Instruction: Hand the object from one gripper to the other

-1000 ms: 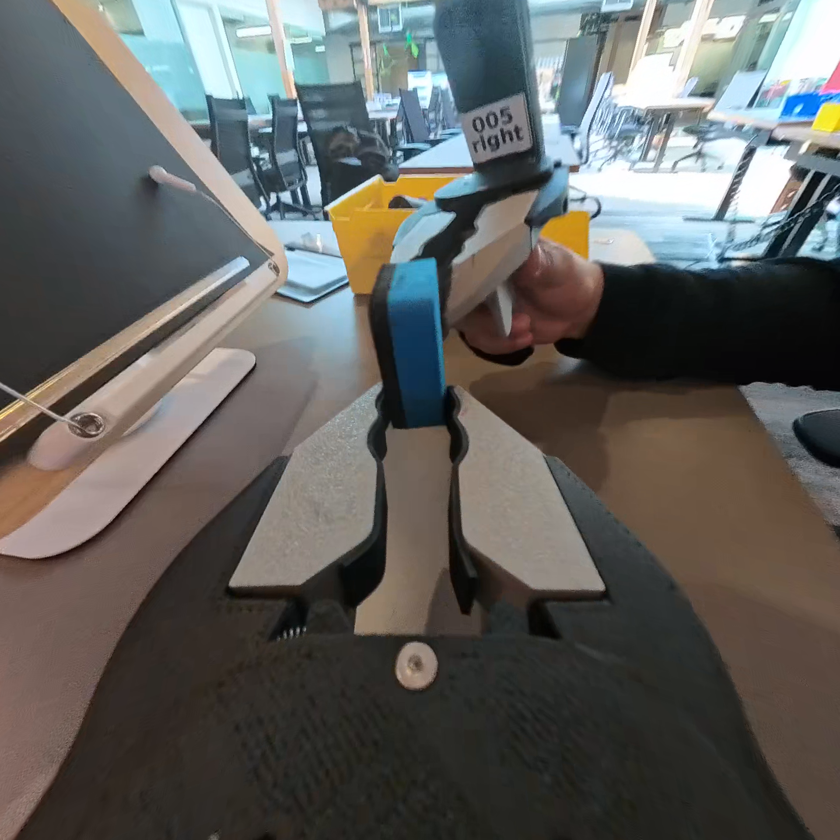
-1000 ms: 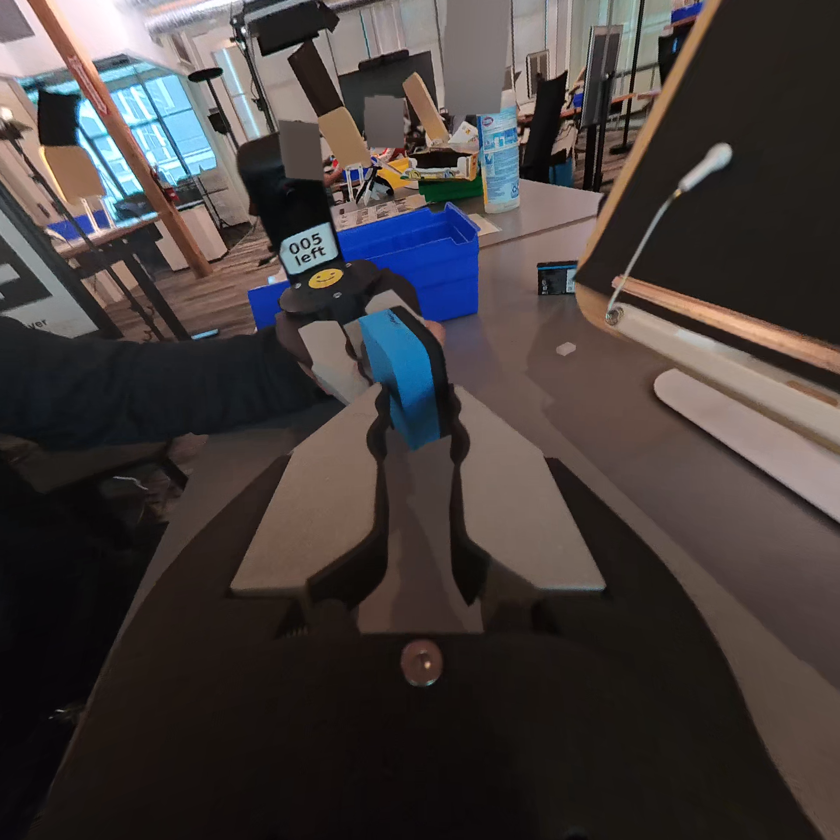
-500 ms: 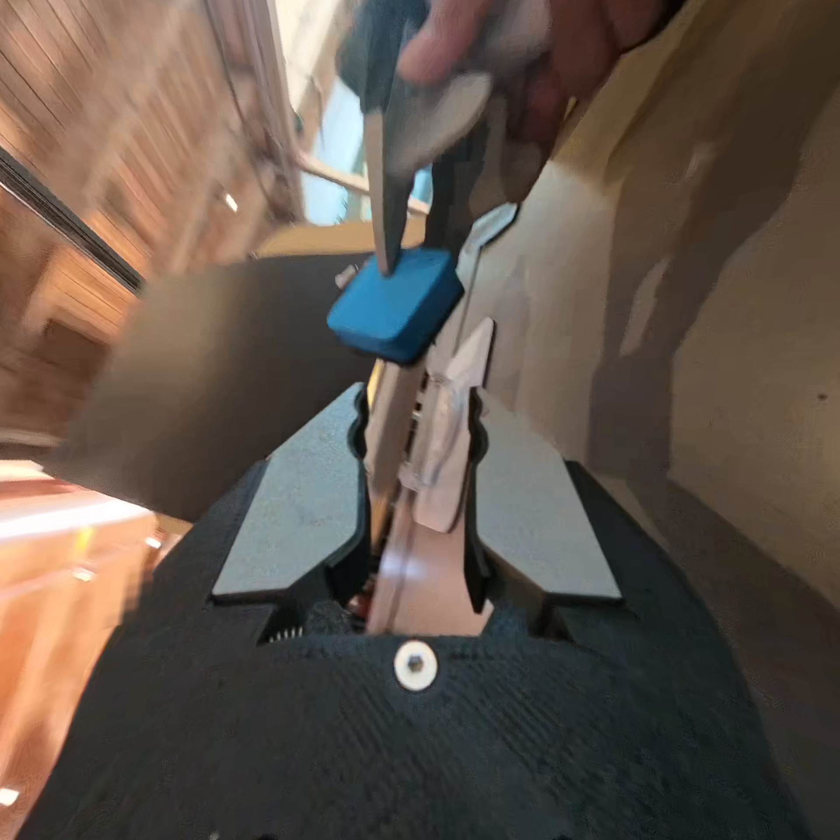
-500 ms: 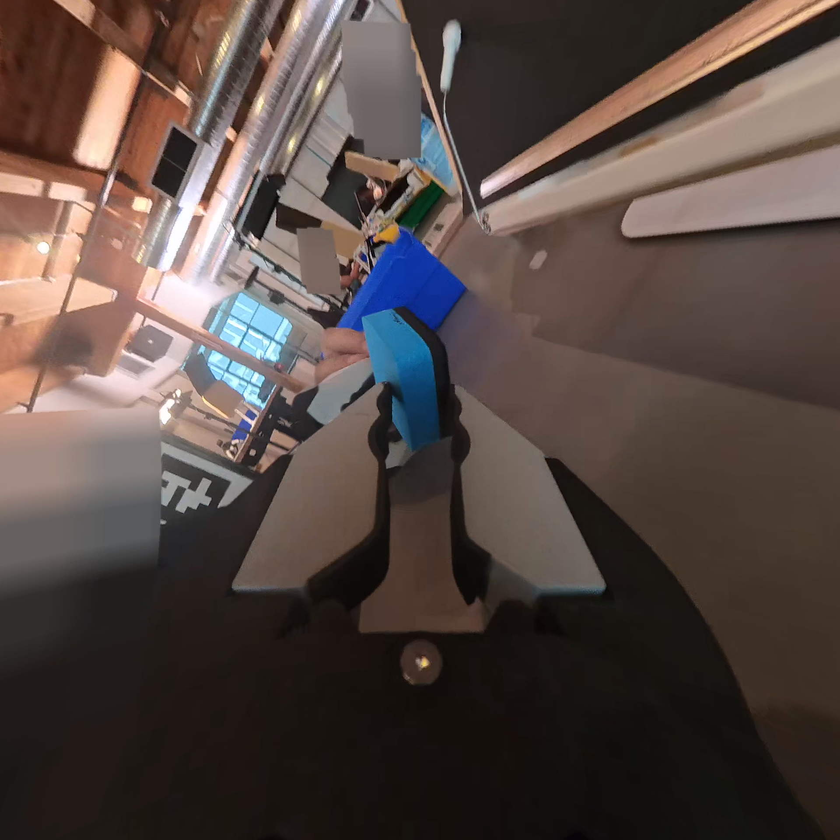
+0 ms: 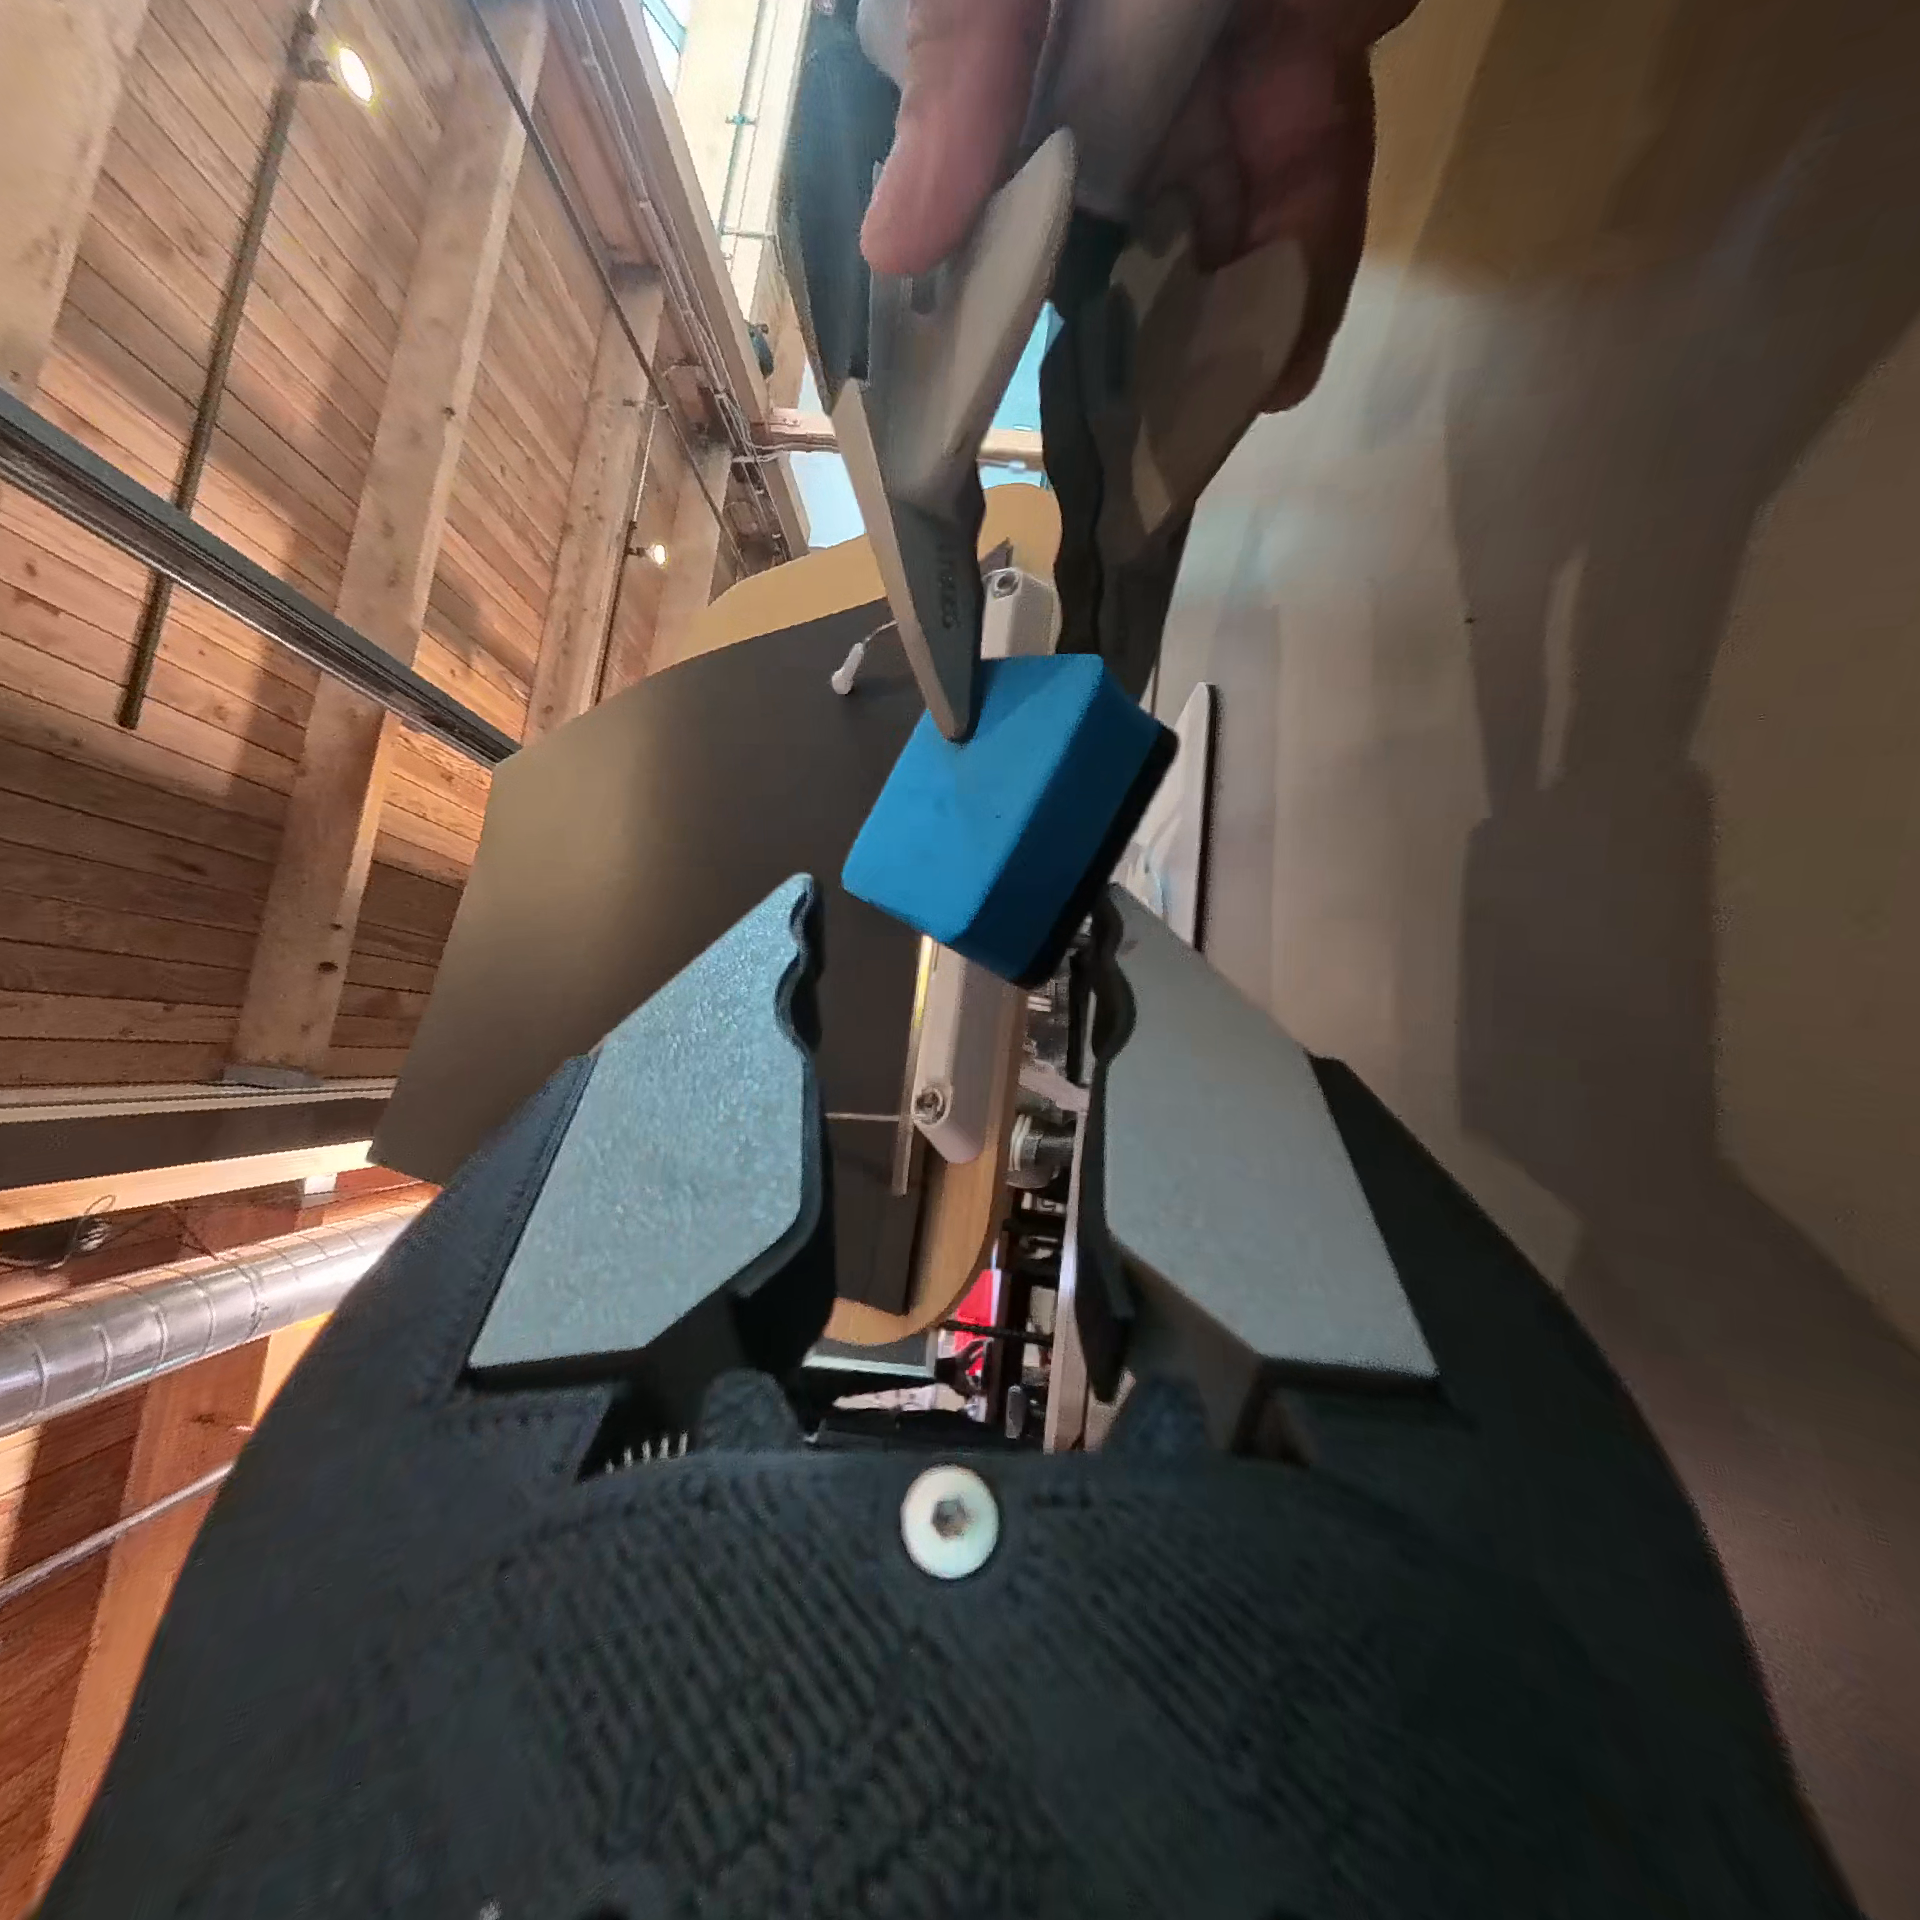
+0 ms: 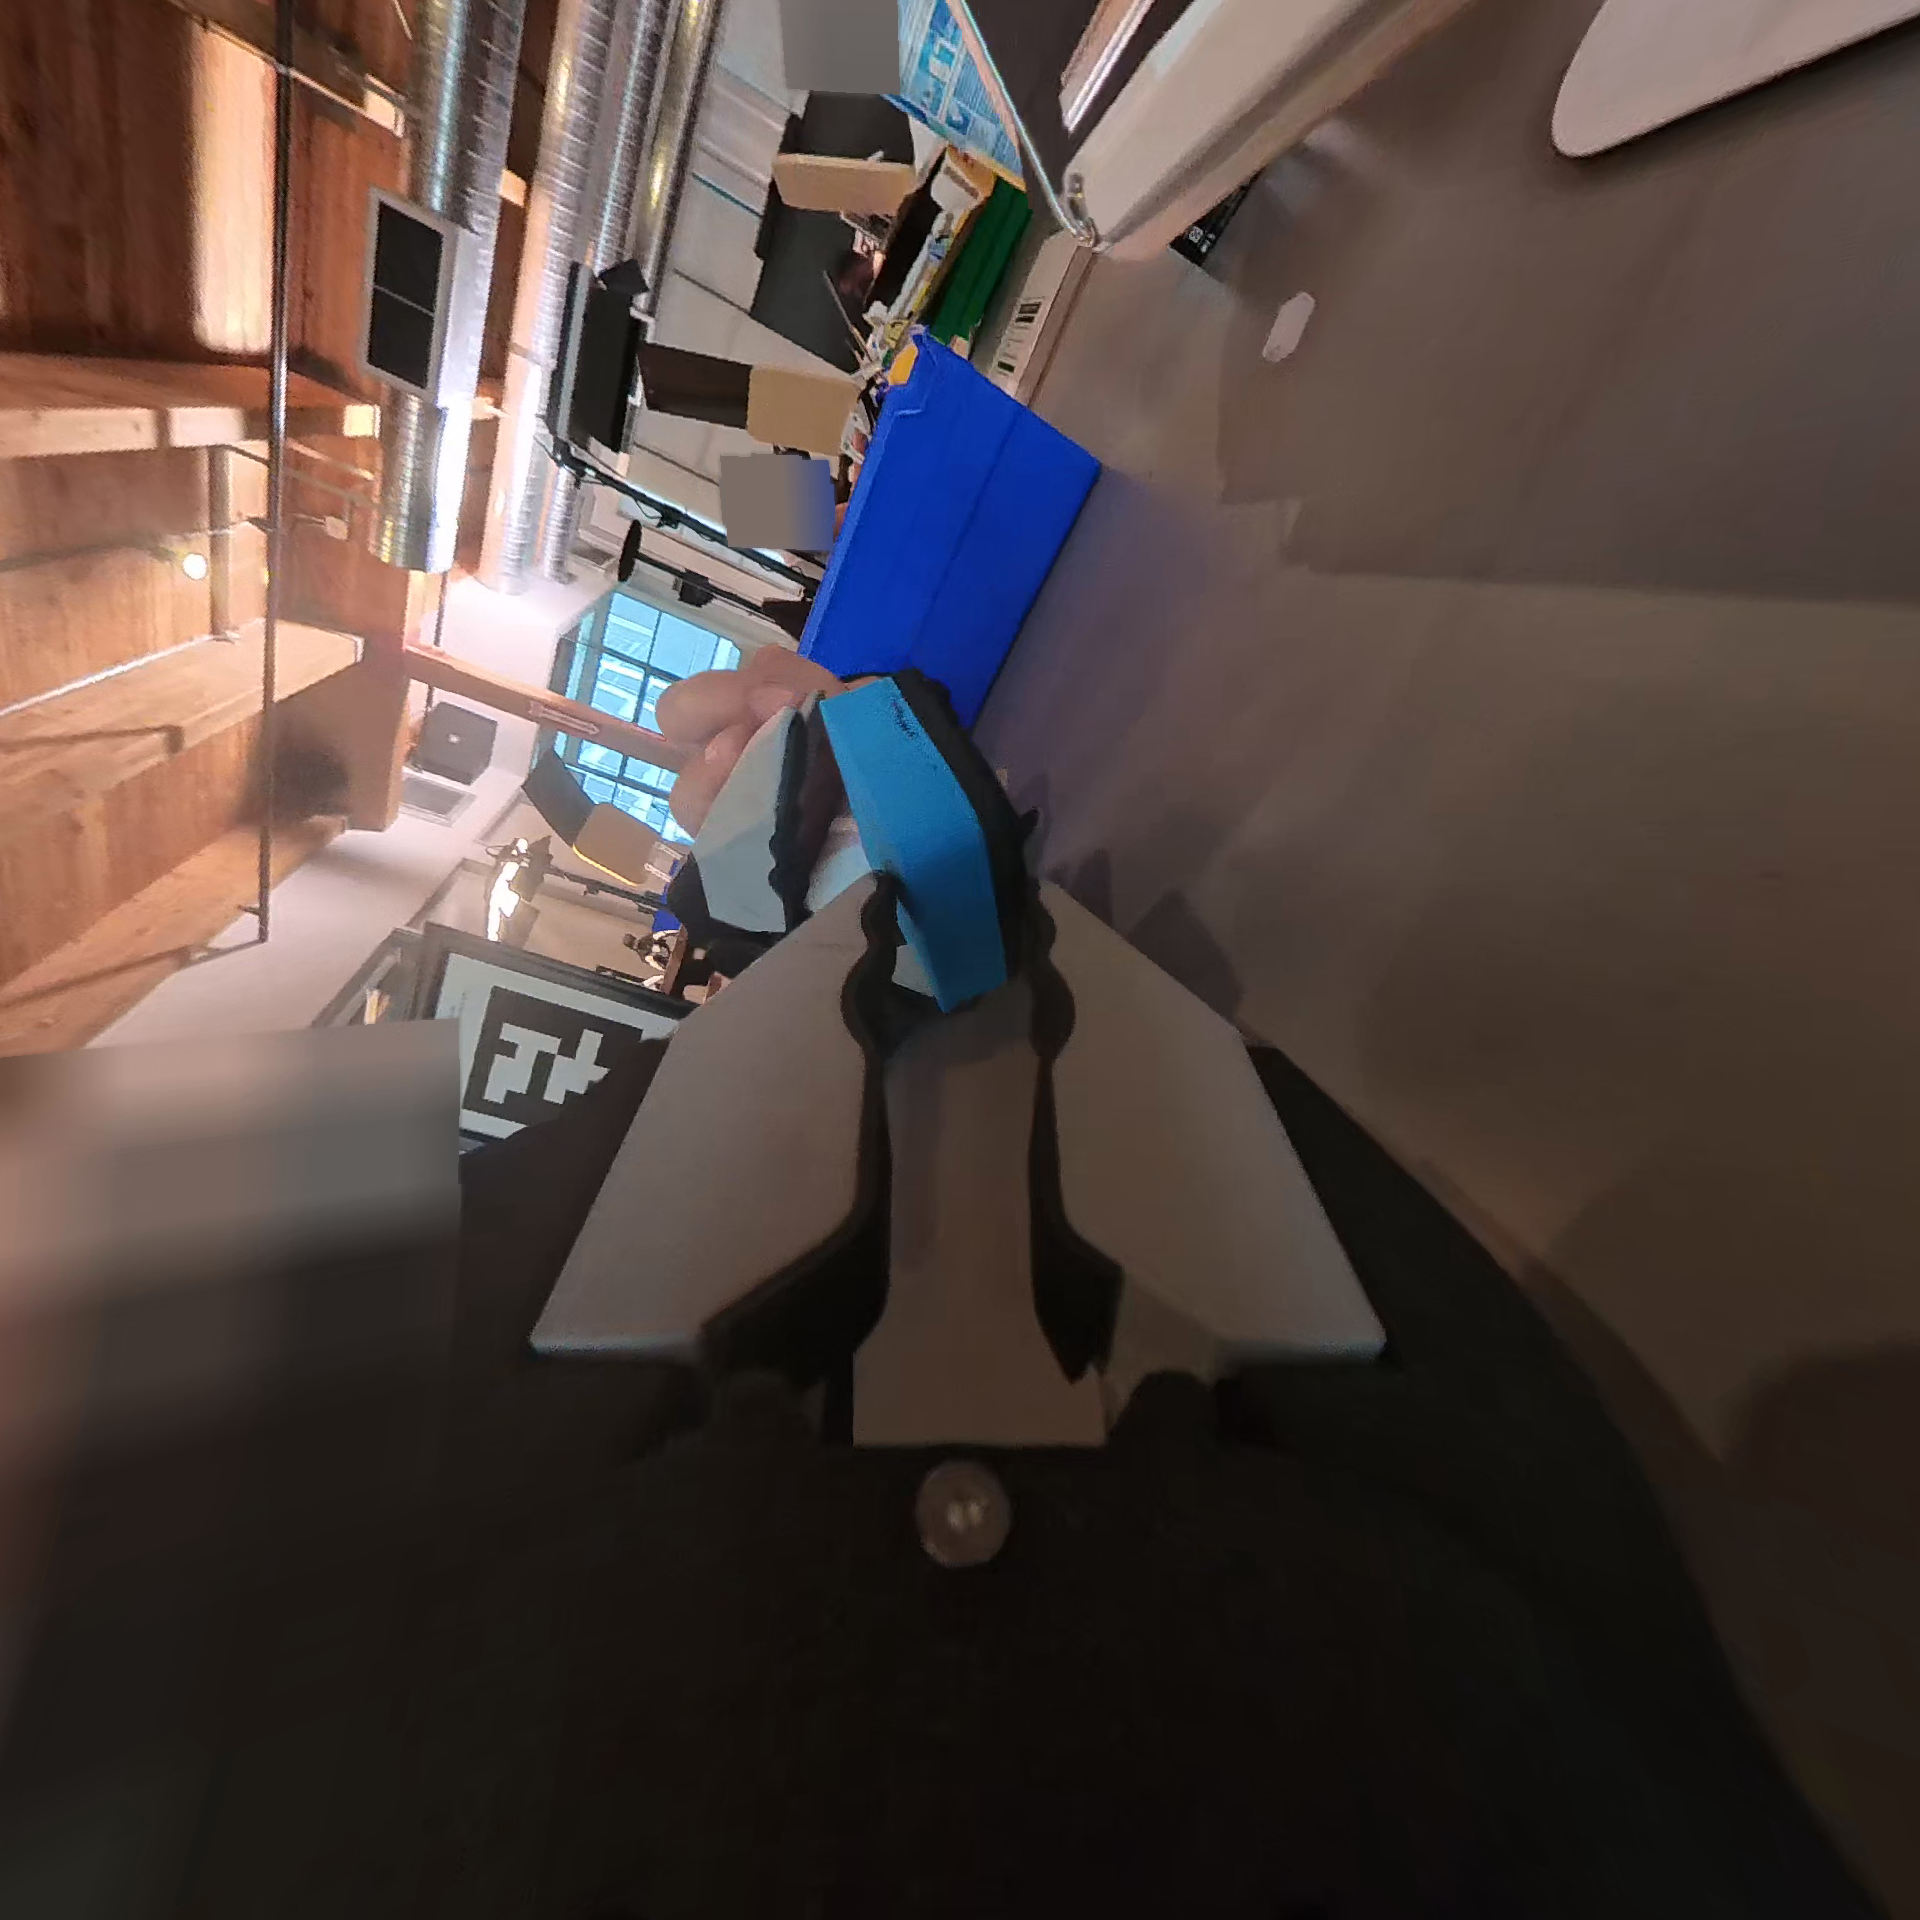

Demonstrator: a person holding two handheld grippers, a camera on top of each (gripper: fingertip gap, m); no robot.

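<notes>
right gripper (image 6: pixel 951 935) clamps blue block (image 6: pixel 914 831); left gripper (image 5: pixel 956 935) jaws spread, block (image 5: pixel 997 821) just beyond fingertips.

You are in an open-plan workshop-office: timber plank ceiling (image 5: pixel 260 540), exposed silver ventilation ducts (image 6: pixel 566 260), grey worktable (image 6: pixel 1558 831), 1 blue plastic storage bin (image 6: pixel 951 551), cluttered desks beyond.

Grey table (image 6: pixel 1558 831) bears blue bin (image 6: pixel 956 551), white stand base (image 6: pixel 1704 78).
</notes>
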